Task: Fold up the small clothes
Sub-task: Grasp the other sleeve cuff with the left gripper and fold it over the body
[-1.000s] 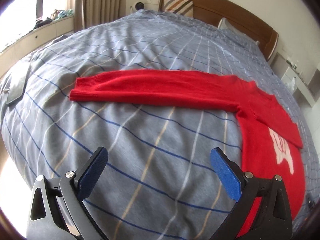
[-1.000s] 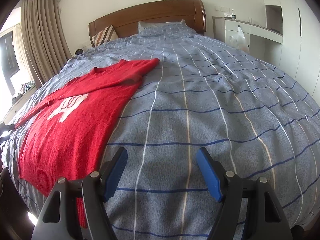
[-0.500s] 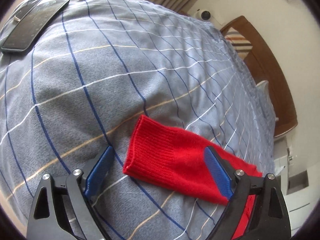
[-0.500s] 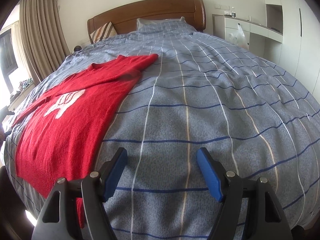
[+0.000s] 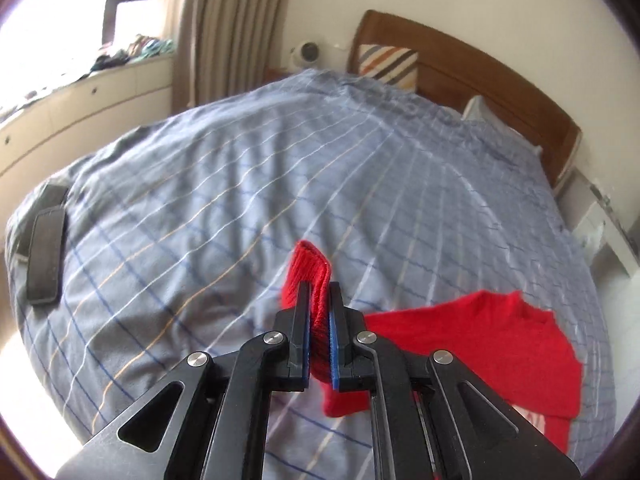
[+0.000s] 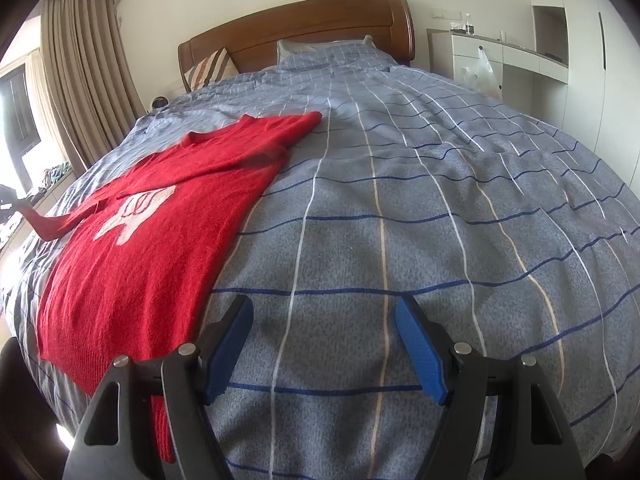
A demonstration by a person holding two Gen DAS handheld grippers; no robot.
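Across the blue checked duvet (image 6: 400, 200) lies the red knitted sweater (image 6: 160, 240). My left claw (image 5: 319, 328) has just closed on its ribbed sleeve cuff (image 5: 308, 272), lifting it; folding begins. My right claw (image 6: 324, 344) hangs open, sweater to its left.

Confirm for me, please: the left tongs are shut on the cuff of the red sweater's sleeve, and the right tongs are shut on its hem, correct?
Not quite. The right tongs are open and hold nothing; the right wrist view shows only the checked duvet between their pads. The left tongs are indeed shut on the cuff of the red sweater.
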